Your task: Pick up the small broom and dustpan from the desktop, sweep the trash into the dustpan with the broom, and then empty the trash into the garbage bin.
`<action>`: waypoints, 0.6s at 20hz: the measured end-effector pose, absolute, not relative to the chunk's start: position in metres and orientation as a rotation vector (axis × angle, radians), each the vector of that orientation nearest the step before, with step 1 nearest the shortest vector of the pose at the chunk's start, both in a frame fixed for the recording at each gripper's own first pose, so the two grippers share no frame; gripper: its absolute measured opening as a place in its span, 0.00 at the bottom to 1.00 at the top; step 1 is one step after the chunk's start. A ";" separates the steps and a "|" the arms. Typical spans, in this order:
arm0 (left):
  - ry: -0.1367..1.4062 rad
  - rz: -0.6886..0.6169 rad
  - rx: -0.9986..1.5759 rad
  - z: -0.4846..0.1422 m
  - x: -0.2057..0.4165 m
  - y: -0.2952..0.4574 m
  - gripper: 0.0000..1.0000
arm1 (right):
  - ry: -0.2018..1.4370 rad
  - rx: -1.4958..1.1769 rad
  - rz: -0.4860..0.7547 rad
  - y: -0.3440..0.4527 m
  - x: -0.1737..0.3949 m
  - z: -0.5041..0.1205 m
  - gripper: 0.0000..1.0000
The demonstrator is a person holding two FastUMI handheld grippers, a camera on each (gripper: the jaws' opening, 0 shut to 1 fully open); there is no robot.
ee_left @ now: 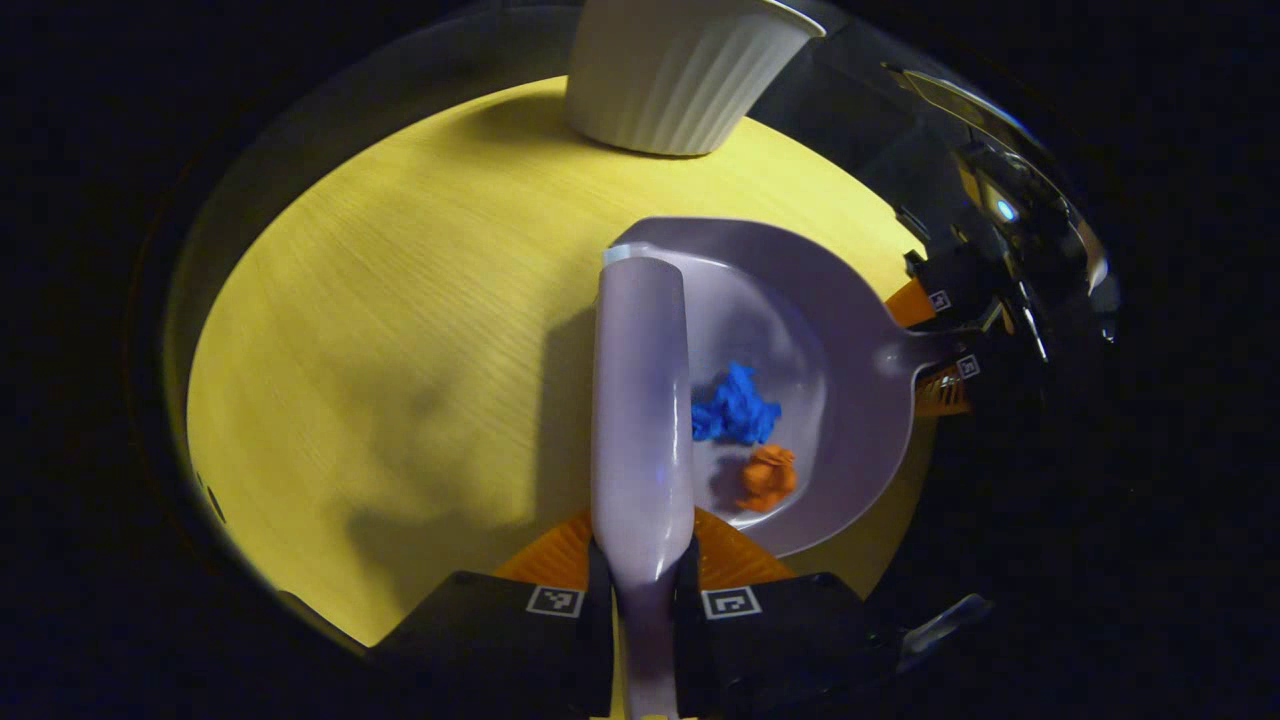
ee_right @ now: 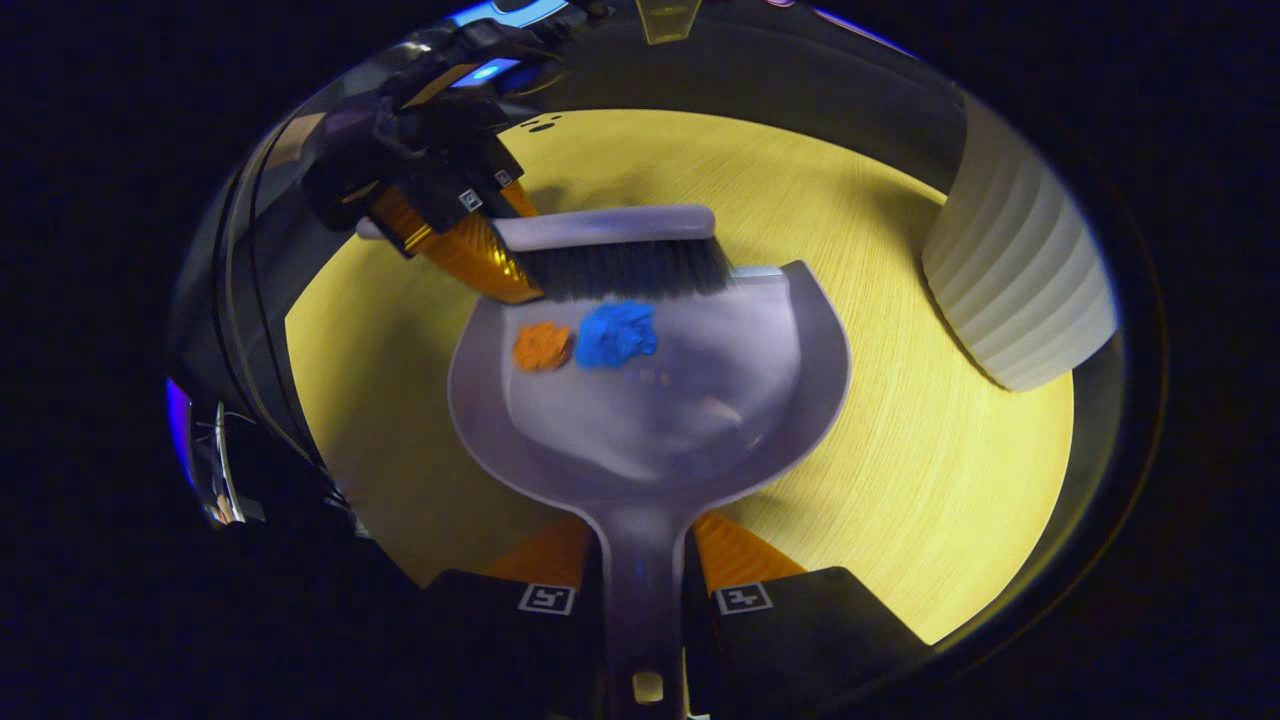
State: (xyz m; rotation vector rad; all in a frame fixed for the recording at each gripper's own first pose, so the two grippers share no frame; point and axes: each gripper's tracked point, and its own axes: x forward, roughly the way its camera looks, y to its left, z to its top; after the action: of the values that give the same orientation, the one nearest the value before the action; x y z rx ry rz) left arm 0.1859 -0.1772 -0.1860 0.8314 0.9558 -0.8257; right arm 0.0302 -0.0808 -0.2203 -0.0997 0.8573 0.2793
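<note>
A: How is the left gripper [ee_left: 642,570] set?
B: It is closed on the broom [ee_left: 640,400], whose handle is pinched between both orange fingers [ee_left: 548,555]; the broom head runs straight ahead of them.

A: And the right gripper [ee_right: 642,565]?
B: Its fingers are closed on the handle of the dustpan [ee_right: 650,400], which is held out flat just ahead of them, over the table [ee_right: 950,480].

A: Where is the trash?
B: A blue scrap [ee_right: 615,333] and an orange scrap [ee_right: 541,346] are seen side by side inside the dustpan, near its front lip, just behind the bristles. From the left fingers they lie just right of the broom.

A: The bin [ee_right: 1020,290]?
B: It is seen ahead and right of the right fingers, well apart from the dustpan.
</note>
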 end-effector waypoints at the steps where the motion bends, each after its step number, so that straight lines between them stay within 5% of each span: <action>1: 0.948 -0.822 0.820 -0.187 0.182 -0.181 0.28 | 0.853 -0.100 0.276 -0.081 0.032 -0.220 0.36; 6: 0.874 -0.748 0.689 -0.175 0.158 -0.181 0.29 | 0.845 -0.048 0.235 -0.084 0.032 -0.229 0.39; 7: 0.855 -0.727 0.660 -0.171 0.151 -0.178 0.29 | 0.839 -0.040 0.225 -0.086 0.033 -0.230 0.32; 9: 0.812 -0.684 0.589 -0.157 0.137 -0.167 0.29 | 0.824 -0.030 0.204 -0.087 0.031 -0.227 0.39; 12: 0.746 -0.625 0.466 -0.142 0.108 -0.148 0.29 | 0.798 -0.031 0.167 -0.087 0.018 -0.213 0.32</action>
State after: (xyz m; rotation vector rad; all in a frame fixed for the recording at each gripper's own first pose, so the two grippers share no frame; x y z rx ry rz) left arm 0.1081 -0.1475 -0.1416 0.4658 0.7461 -0.6252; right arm 0.0181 -0.0873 -0.2133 -0.0306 0.7984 0.1675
